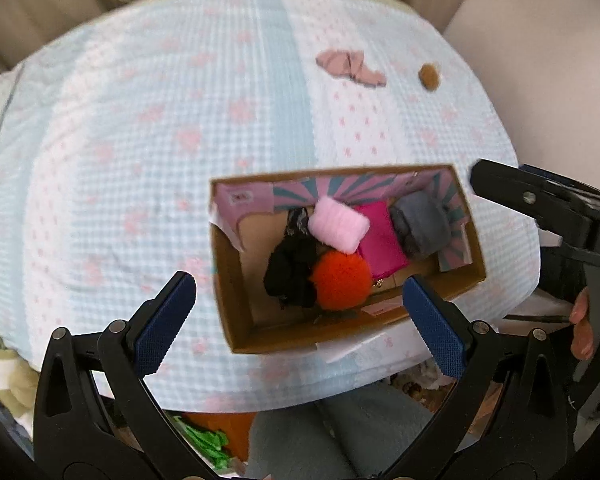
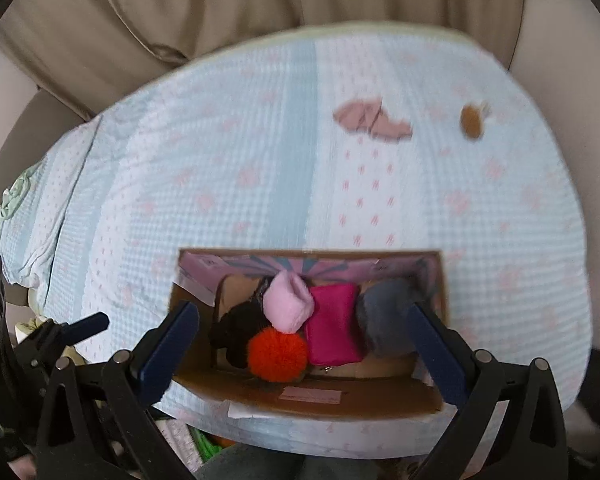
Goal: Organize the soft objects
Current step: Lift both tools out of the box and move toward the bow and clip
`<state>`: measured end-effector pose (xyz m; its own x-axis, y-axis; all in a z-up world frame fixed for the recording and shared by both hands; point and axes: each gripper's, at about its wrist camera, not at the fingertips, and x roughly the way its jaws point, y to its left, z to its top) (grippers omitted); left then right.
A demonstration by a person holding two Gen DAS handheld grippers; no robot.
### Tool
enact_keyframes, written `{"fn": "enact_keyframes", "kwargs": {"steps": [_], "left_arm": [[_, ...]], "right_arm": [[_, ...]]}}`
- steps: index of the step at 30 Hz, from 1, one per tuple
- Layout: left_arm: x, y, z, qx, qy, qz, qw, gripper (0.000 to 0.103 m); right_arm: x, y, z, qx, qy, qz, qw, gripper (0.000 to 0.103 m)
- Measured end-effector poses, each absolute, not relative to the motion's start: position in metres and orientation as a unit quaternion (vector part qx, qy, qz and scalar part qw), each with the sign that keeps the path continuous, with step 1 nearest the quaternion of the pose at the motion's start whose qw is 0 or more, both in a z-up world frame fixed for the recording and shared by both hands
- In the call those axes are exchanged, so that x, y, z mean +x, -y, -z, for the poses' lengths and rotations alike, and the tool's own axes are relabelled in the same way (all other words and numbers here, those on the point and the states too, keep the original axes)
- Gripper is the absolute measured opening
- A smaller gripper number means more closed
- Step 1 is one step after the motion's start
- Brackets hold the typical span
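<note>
Both tongs are hanging open and empty over the near edge of the bed. The left tongs (image 1: 298, 326) are spreading their blue pads wide above the near left part of the cardboard box (image 1: 236, 304), gripping nothing. The right tongs (image 2: 304, 350) are doing the same, their pads straddling the box from above, with nothing between them.

Just beyond them, the box is sitting on the checked blue and pink bedspread (image 1: 140, 140), close to the near edge. It is already holding most of the soft things: an orange pompom (image 1: 342, 280) at the near side, a black bundle (image 1: 288, 270) to its left, a pale pink fluffy roll (image 1: 338, 224) resting on top toward the far side, a bright pink pouch (image 1: 380, 240) in the middle, and a grey fuzzy piece (image 1: 420, 226) at the right end.

Farther out, well apart from the box, two things are still lying loose on the bedspread: a dusty pink cloth (image 1: 350, 66), and to its right a small brown ball (image 1: 429, 75). By my reckoning the sorting is mostly done, with those two far pieces left to fetch.
</note>
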<state>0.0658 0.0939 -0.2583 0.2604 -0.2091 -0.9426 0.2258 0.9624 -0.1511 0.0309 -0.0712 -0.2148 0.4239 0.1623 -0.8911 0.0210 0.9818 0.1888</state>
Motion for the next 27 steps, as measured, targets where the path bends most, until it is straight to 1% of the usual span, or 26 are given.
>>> {"fn": "enact_keyframes", "kwargs": {"steps": [7,13,20,27], "left_arm": [[0.059,-0.105,0.187,-0.007,-0.537,0.132,0.833,0.103],[0.079,-0.095,0.14,-0.002,-0.483,0.116,0.868,0.103],[0.118,-0.06,0.117,-0.009,-0.463,0.119,0.879,0.103],[0.162,-0.003,0.123,-0.007,-0.466,0.113,0.877,0.103]], "right_arm": [[-0.007,0.079,0.147,0.058,-0.465,-0.01,0.883,0.103],[-0.018,0.102,0.111,0.041,-0.425,0.034,0.904,0.103],[-0.001,0.154,0.092,0.066,-0.401,0.049,0.912,0.103],[0.045,0.215,0.096,0.088,-0.402,0.039,0.911,0.103]]}}
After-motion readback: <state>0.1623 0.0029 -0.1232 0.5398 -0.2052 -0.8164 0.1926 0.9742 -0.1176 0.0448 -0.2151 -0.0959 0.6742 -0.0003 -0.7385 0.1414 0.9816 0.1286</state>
